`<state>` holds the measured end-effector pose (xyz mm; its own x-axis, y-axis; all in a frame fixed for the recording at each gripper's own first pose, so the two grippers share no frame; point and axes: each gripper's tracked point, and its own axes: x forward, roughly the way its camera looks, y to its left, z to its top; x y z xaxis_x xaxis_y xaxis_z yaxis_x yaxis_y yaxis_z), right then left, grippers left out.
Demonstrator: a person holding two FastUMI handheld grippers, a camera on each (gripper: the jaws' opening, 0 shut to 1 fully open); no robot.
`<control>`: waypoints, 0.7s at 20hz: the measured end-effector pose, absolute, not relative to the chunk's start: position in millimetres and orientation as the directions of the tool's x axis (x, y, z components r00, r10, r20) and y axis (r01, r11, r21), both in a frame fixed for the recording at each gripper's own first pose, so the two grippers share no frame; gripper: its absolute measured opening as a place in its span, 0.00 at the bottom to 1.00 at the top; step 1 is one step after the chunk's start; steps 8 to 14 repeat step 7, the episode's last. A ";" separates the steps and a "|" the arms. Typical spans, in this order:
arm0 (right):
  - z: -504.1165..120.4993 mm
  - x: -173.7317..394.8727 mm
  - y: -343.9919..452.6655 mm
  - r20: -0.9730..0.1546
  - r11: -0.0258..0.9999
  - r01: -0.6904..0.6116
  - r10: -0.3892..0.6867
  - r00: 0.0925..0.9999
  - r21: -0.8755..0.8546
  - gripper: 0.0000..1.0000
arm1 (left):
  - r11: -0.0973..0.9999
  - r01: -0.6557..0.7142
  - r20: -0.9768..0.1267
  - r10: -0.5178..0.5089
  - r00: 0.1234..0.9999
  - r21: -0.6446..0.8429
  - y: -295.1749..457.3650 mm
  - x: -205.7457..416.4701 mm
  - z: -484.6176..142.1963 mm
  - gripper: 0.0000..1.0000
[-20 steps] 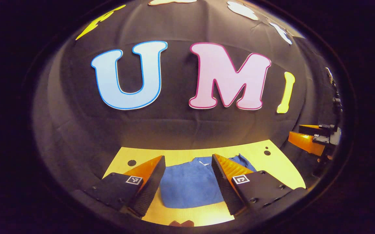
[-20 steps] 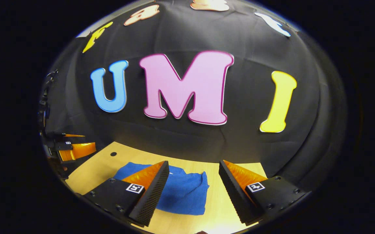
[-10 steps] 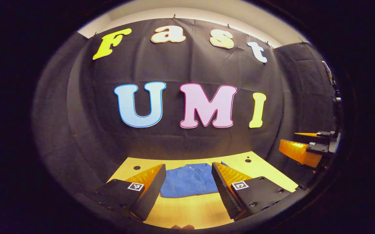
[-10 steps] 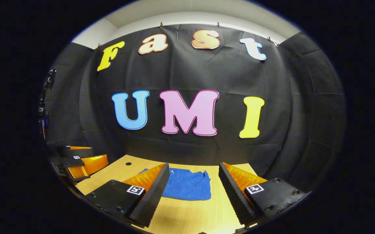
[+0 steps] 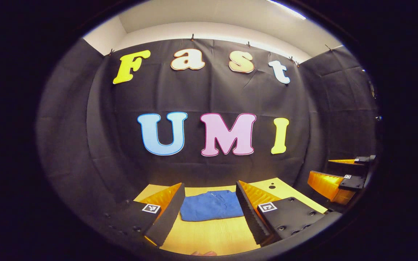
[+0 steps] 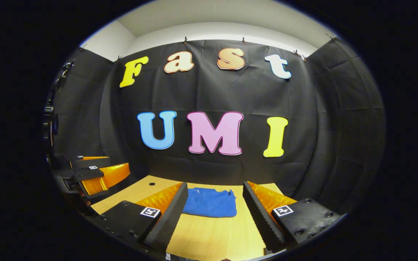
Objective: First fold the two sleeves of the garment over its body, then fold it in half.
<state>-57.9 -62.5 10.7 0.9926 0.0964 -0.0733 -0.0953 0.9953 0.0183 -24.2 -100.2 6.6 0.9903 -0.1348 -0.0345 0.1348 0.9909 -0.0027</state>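
Garment: the blue garment (image 5: 211, 206) lies folded into a compact rectangle, flat on the wooden table (image 5: 209, 237), near the table's far edge where the black cloth wall (image 5: 209, 94) rises behind it.
My left gripper (image 5: 209, 212): fingers spread wide apart, holding nothing, raised on the near side of the garment and well apart from it; the garment shows in the gap between my fingers.
My right gripper (image 6: 214, 214): fingers likewise wide apart and empty, also on the near side of the garment, not touching it.
Each from the other: in the left gripper view my right gripper (image 5: 334, 181) hangs off to the right of the garment, beyond the table's edge; in the right gripper view my left gripper (image 6: 98, 174) sits off to the left of the garment.
Table: pale wood, with a small dark hole (image 5: 272, 187) near its far corner, to the right of the garment.
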 end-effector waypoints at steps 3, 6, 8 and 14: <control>21.4 -59.0 -78.8 -0.027 0.995 -0.097 0.096 0.995 -0.026 0.96 | 0.985 0.171 -0.022 -0.172 0.985 -0.020 -125.4 -27.3 2.7 0.80; 22.0 -68.0 -88.7 -0.041 0.994 -0.102 0.101 0.994 -0.025 0.96 | 0.977 0.204 -0.049 -0.207 0.977 -0.061 -144.8 -33.4 4.9 0.80; 26.2 -63.5 -96.1 -0.034 0.995 -0.094 0.093 0.995 -0.030 0.96 | 0.971 0.223 -0.040 -0.227 0.973 -0.084 -153.9 -32.2 11.2 0.80; 26.2 -63.5 -96.1 -0.034 0.995 -0.094 0.093 0.995 -0.030 0.96 | 0.971 0.223 -0.040 -0.227 0.973 -0.084 -153.9 -32.2 11.2 0.80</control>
